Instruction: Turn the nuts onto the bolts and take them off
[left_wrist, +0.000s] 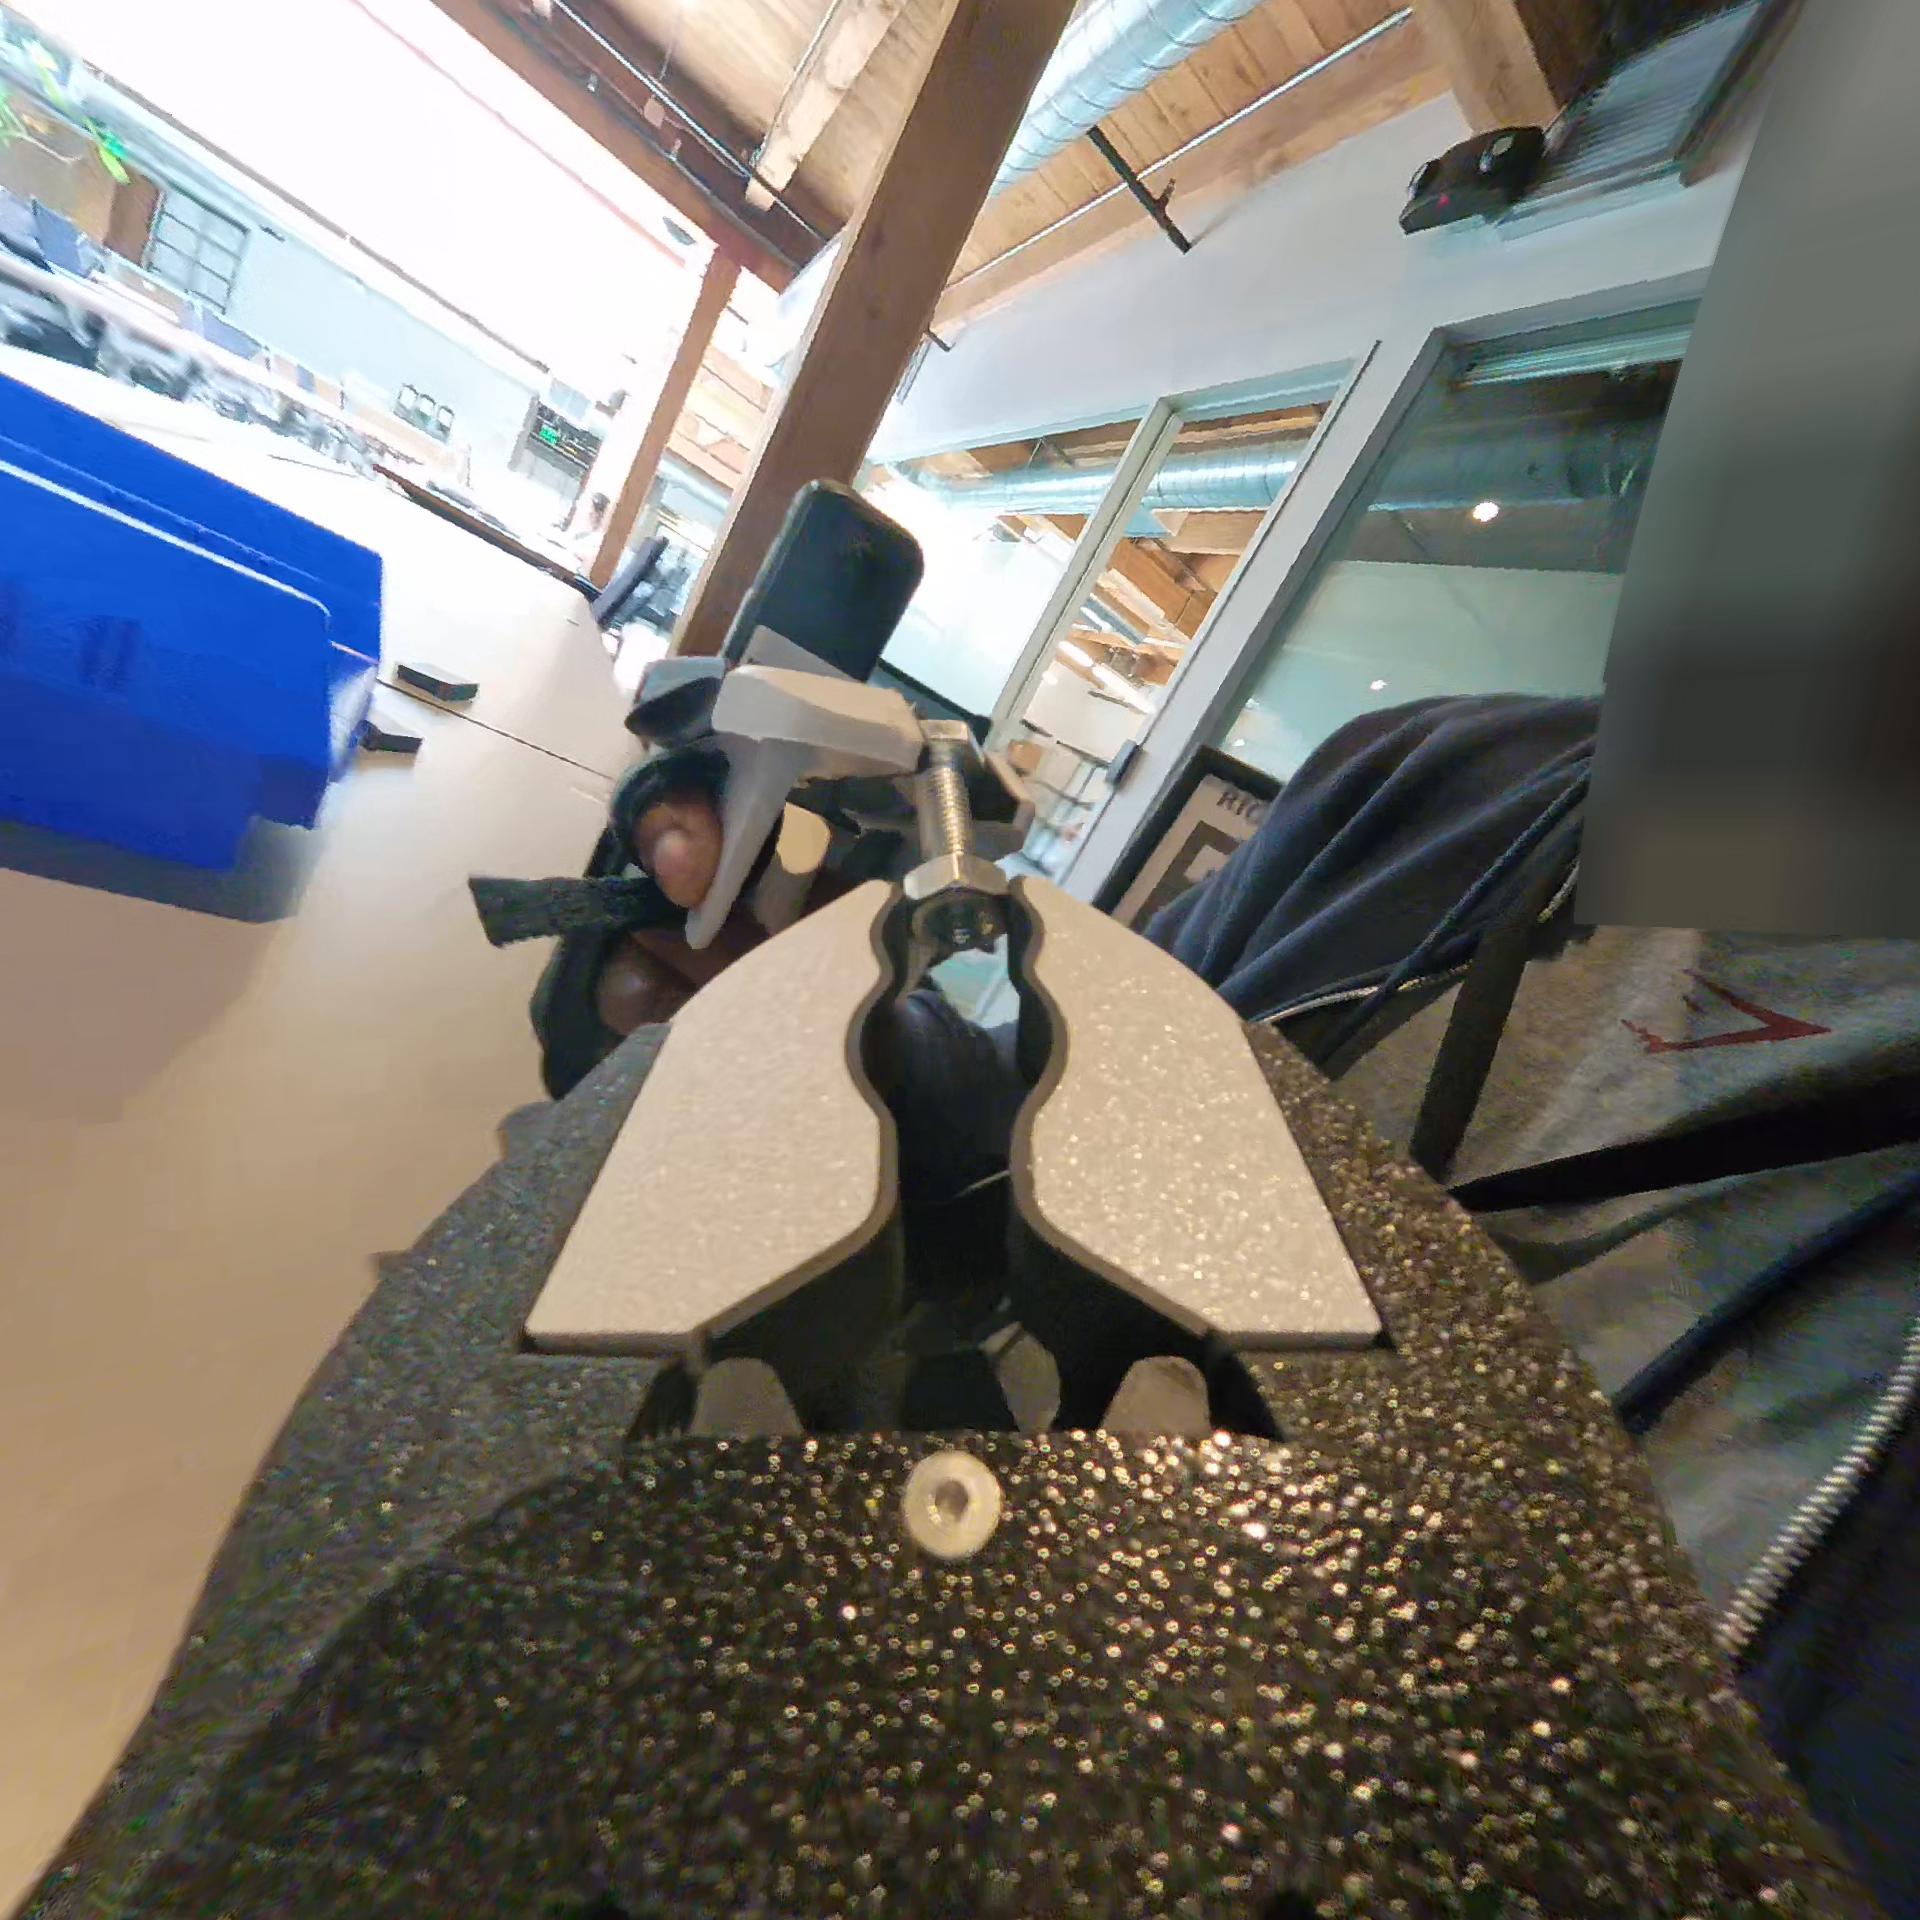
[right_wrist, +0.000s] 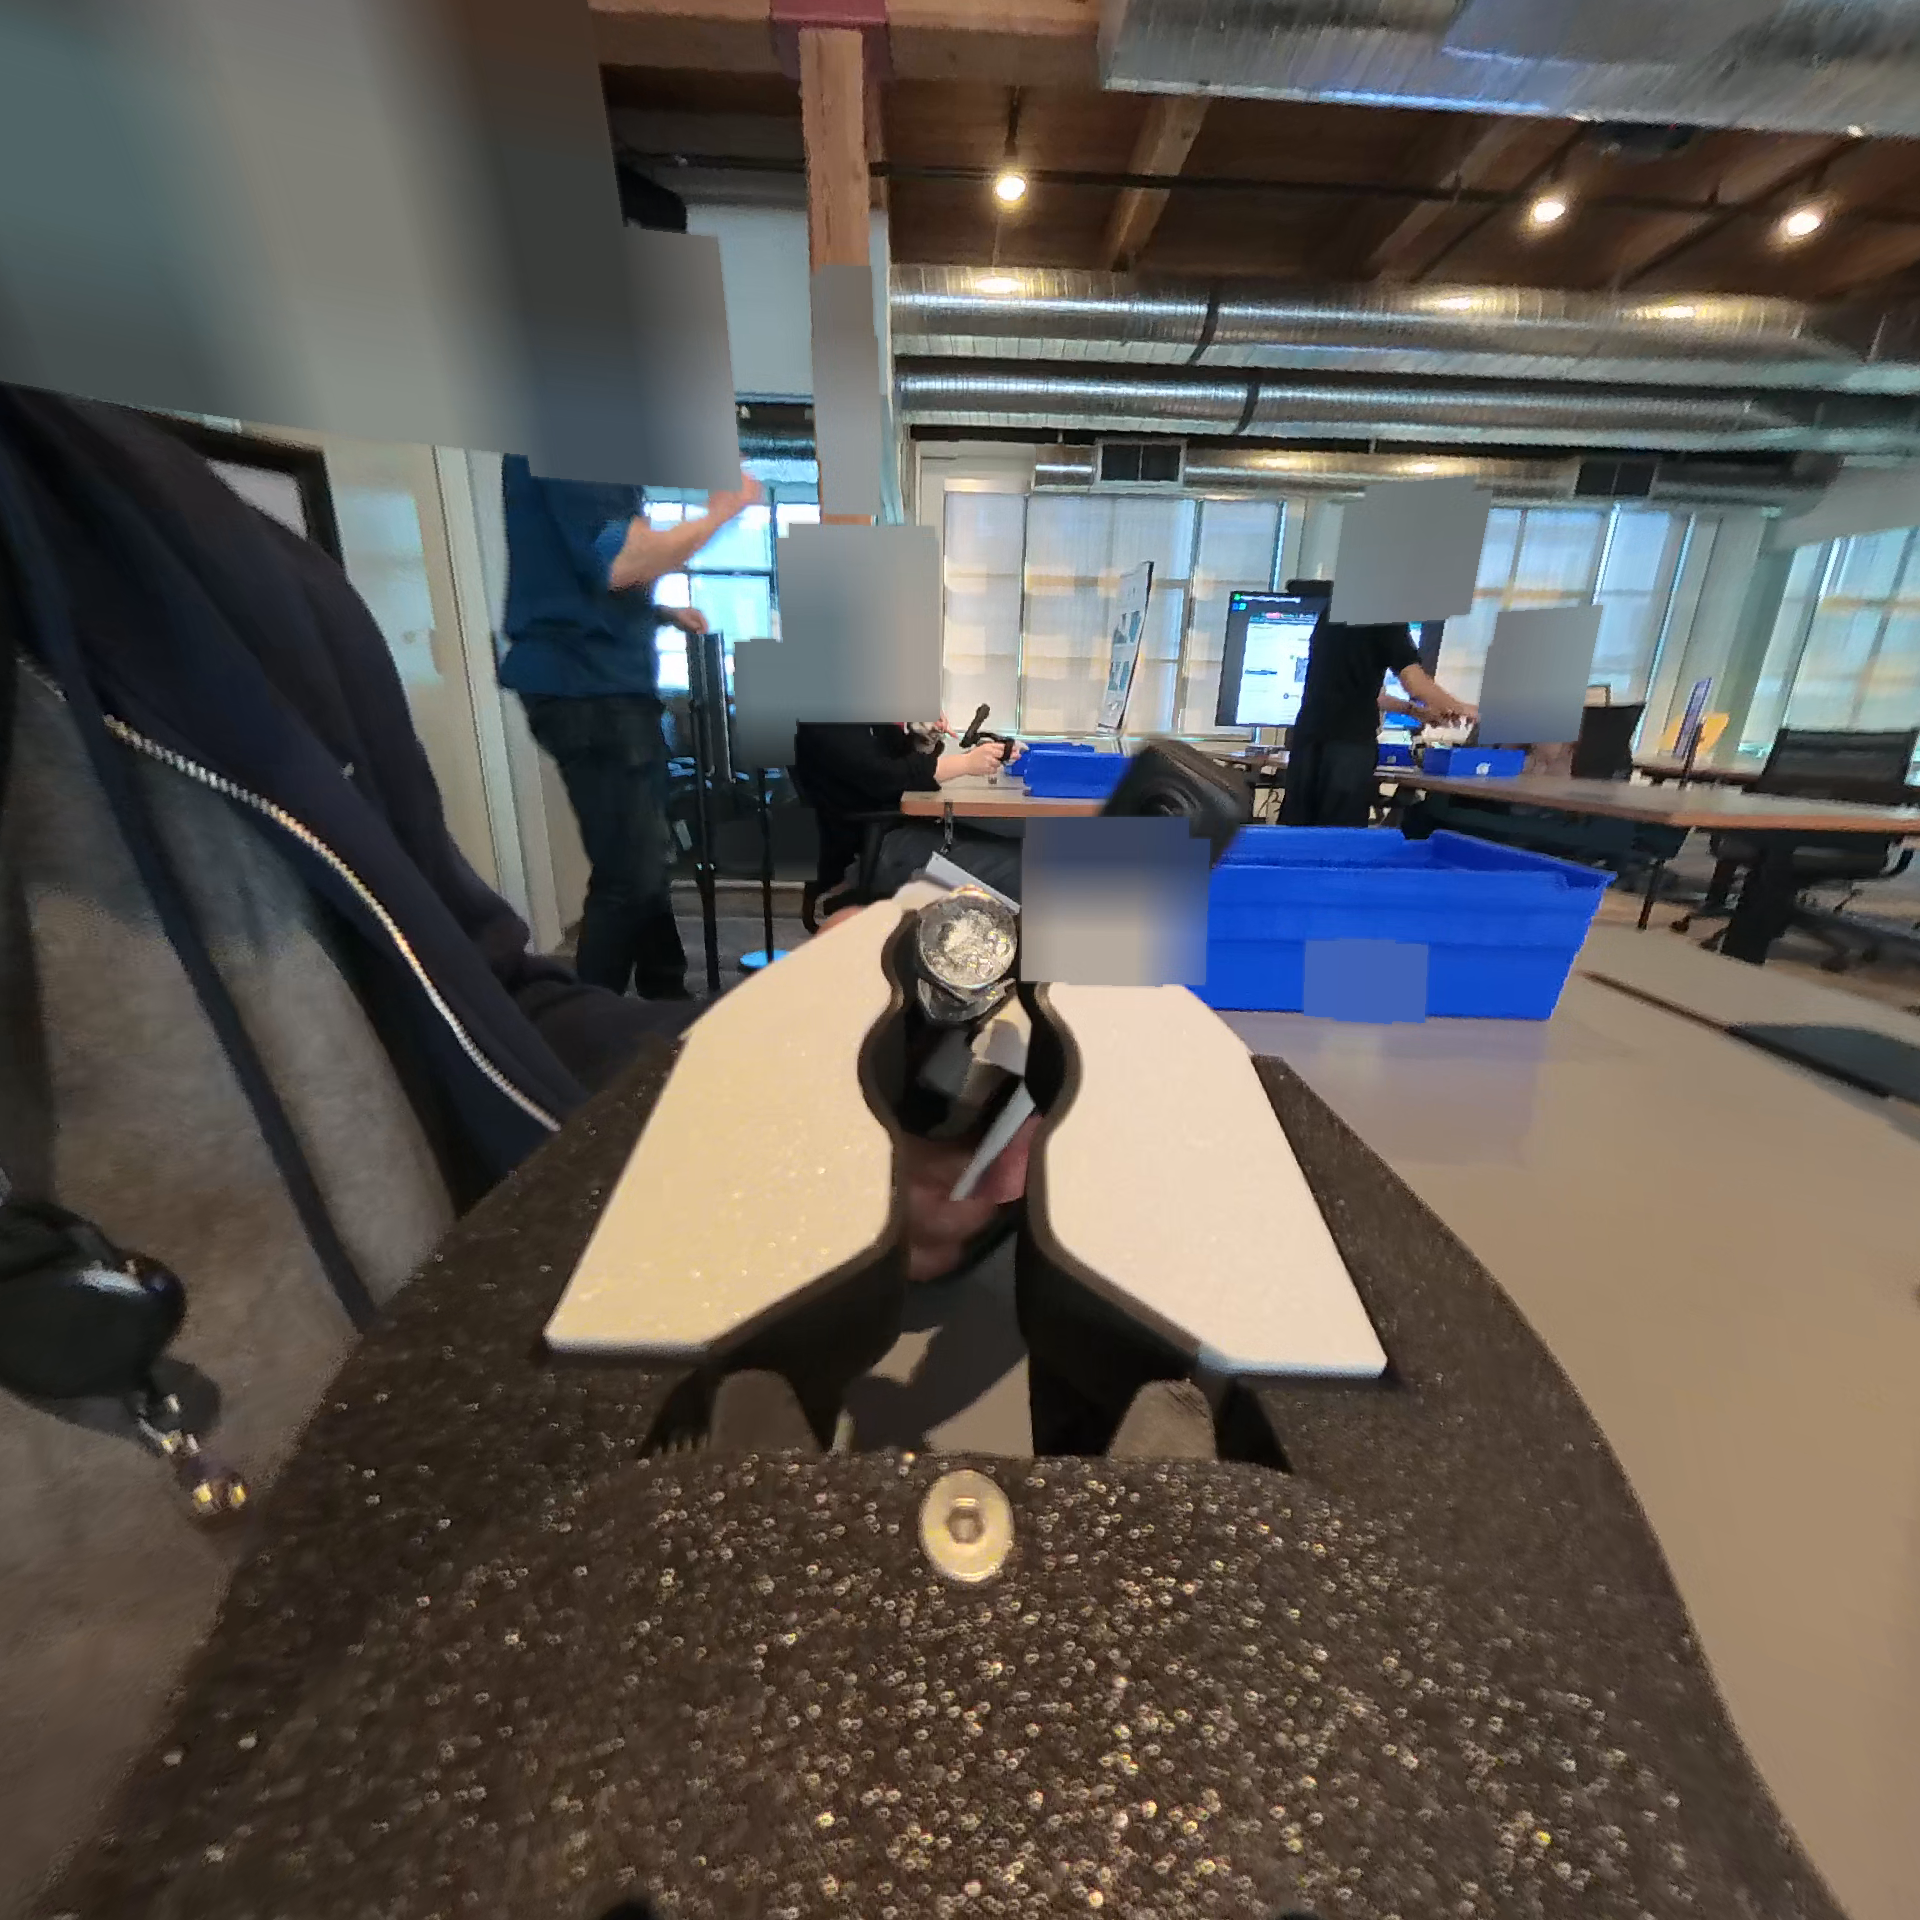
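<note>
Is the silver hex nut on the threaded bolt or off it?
On. The silver hex nut sits around the threaded steel bolt, near its end, pinched by the left gripper; bare thread shows beyond it.

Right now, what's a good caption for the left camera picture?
Left gripper pinches a nut on a bolt held by the right gripper.

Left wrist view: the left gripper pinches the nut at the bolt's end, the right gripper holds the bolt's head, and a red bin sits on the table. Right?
Not quite: the bin is blue, as the left wrist view shows. The left gripper is on the nut, the right gripper on the bolt head.
</note>
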